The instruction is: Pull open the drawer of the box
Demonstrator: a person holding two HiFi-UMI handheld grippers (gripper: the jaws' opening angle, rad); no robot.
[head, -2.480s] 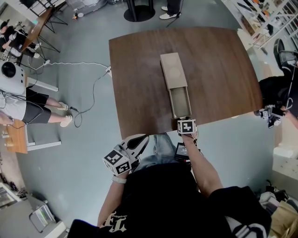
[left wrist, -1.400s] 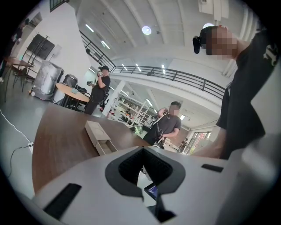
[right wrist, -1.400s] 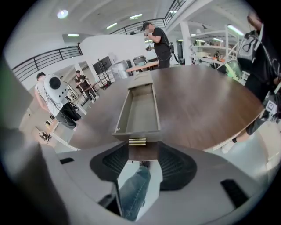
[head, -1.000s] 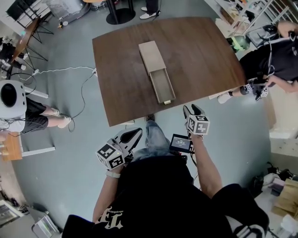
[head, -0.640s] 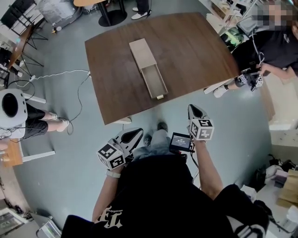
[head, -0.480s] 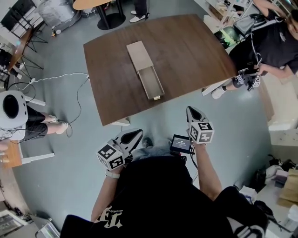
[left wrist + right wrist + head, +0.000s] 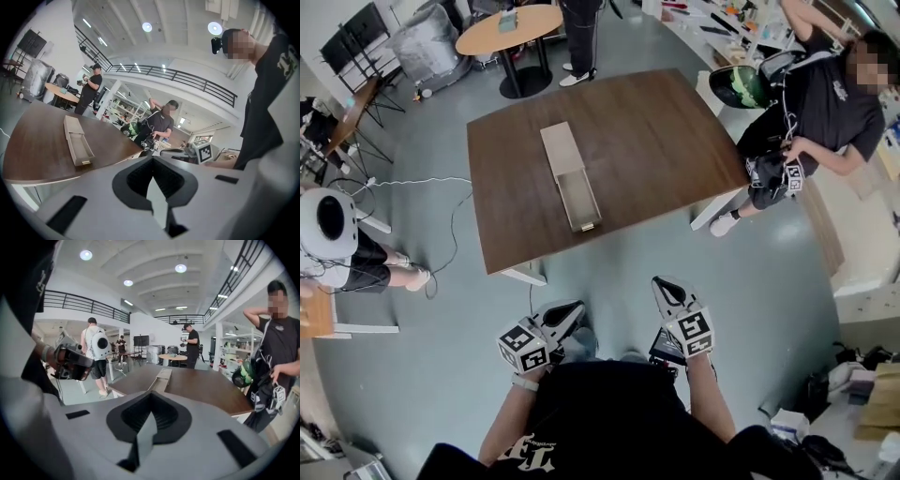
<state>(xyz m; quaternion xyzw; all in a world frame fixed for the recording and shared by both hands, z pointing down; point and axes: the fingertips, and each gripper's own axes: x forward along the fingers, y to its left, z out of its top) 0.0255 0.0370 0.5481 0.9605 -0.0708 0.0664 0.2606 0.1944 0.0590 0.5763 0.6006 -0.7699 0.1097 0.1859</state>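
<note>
The long tan wooden box [image 7: 558, 148] lay near the middle of the dark brown wooden table [image 7: 675, 141], its drawer [image 7: 581, 204] pulled out toward the table's near edge. The person in the black shirt [image 7: 609, 412] stood back from the table, holding both tools over the grey floor [image 7: 769, 281], well apart from the box. The left gripper [image 7: 570, 312] had its jaws pressed together on nothing. The right gripper [image 7: 664, 284] was likewise closed and empty.

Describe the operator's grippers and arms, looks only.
Both match: the left gripper and right gripper have white tapered shells with black ribbed inner pads. Each carries a white cube with black square markers behind the jaws. The operator wears a black short-sleeved T-shirt.
</note>
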